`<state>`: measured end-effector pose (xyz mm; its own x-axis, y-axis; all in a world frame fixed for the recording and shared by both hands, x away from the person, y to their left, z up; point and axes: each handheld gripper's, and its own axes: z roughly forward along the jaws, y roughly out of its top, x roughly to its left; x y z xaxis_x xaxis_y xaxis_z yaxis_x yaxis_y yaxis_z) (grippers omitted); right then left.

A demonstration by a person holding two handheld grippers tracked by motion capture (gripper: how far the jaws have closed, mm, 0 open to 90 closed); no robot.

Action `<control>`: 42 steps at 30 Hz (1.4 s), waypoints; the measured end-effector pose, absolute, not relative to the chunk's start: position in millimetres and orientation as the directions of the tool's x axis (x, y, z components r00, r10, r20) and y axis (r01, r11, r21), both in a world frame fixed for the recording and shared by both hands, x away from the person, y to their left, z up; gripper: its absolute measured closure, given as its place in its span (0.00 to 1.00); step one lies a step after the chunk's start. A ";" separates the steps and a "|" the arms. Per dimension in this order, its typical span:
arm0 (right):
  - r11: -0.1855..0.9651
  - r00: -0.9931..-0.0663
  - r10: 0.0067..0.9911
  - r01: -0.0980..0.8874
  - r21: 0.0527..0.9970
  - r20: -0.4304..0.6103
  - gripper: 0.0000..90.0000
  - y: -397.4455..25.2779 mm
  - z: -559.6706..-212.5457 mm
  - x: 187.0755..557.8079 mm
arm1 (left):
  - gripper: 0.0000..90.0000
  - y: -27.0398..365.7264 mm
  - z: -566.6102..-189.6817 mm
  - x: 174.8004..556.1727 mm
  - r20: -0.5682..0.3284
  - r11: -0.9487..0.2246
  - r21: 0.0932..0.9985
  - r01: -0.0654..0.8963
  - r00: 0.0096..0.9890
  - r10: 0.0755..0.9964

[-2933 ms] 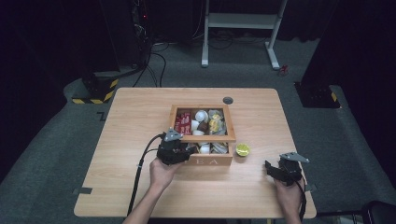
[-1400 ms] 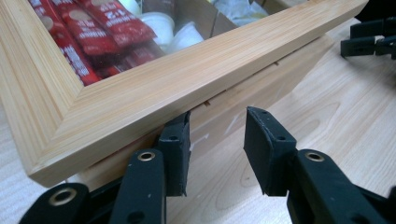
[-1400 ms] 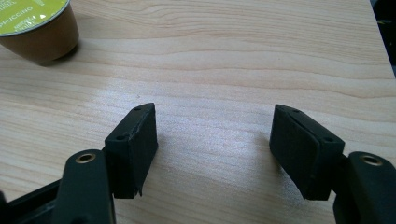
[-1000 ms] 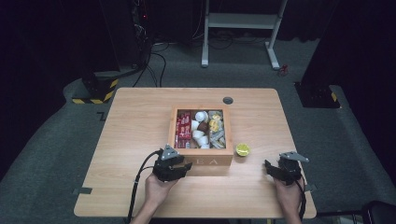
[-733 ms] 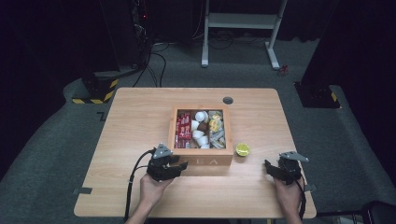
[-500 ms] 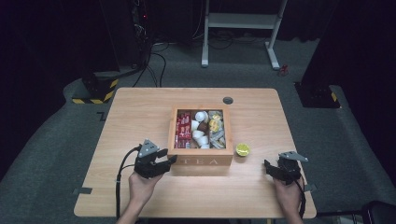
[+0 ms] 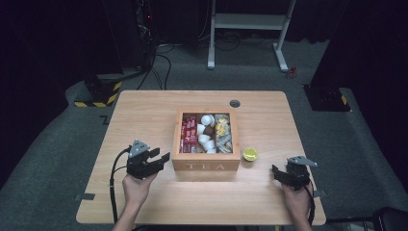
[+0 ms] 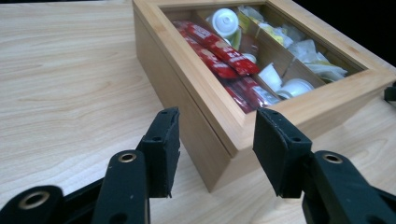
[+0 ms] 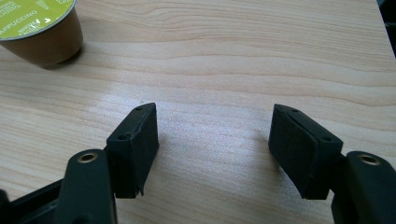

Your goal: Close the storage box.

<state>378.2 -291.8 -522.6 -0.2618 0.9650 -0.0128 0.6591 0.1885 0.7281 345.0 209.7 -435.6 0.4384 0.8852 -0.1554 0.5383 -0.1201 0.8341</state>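
Note:
A wooden tea box (image 7: pixel 206 159) marked TEA stands open at the table's middle, holding red sachets (image 8: pixel 219 51), white cups and wrapped packets. My left gripper (image 7: pixel 161 157) is open just left of the box's front left corner (image 8: pixel 224 154), nothing between its jaws (image 8: pixel 212 154). A coffee capsule with a lime-green lid (image 7: pixel 249 154) stands on the table right of the box, seen close as a brown cup (image 9: pixel 39 32). My right gripper (image 7: pixel 276 172) is open low over bare wood near the front right, empty (image 9: pixel 212 149).
A small dark round grommet (image 7: pixel 235 103) sits in the table behind the box. Black cables trail from both grippers toward the front edge. Dark floor with a white stand (image 7: pixel 248 21) and cables lies beyond the table.
My left gripper has drawn back out of the box and moved left and toward the front, now beside the box's corner. The right gripper has stayed put.

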 end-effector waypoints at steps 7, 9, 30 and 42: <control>0.189 -0.263 0.965 0.659 0.728 -0.012 0.36 -291.7 -522.5 378.1 | 0.55 224.1 -440.2 348.2 -0.149 -0.102 0.833 0.543 0.398 0.905; 0.189 -0.263 0.965 0.659 0.728 -0.012 0.36 -291.8 -522.5 378.1 | 0.56 230.4 -442.5 347.0 -0.153 -0.089 0.830 0.551 0.377 0.913; 0.189 -0.263 0.965 0.659 0.728 -0.013 0.36 -291.8 -522.5 377.9 | 0.56 261.8 -471.1 346.1 -0.146 -0.036 0.804 0.593 0.257 0.955; 0.187 -0.257 0.966 0.659 0.729 -0.015 0.36 -291.8 -522.6 377.9 | 0.54 266.1 -489.8 359.7 -0.148 -0.006 0.788 0.616 0.200 0.969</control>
<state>377.9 -291.8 -522.6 -0.2569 0.9663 -0.0155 0.6589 0.1868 0.7287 359.7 266.1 -489.8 0.1996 0.9686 -0.1483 0.6159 -0.0063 0.7878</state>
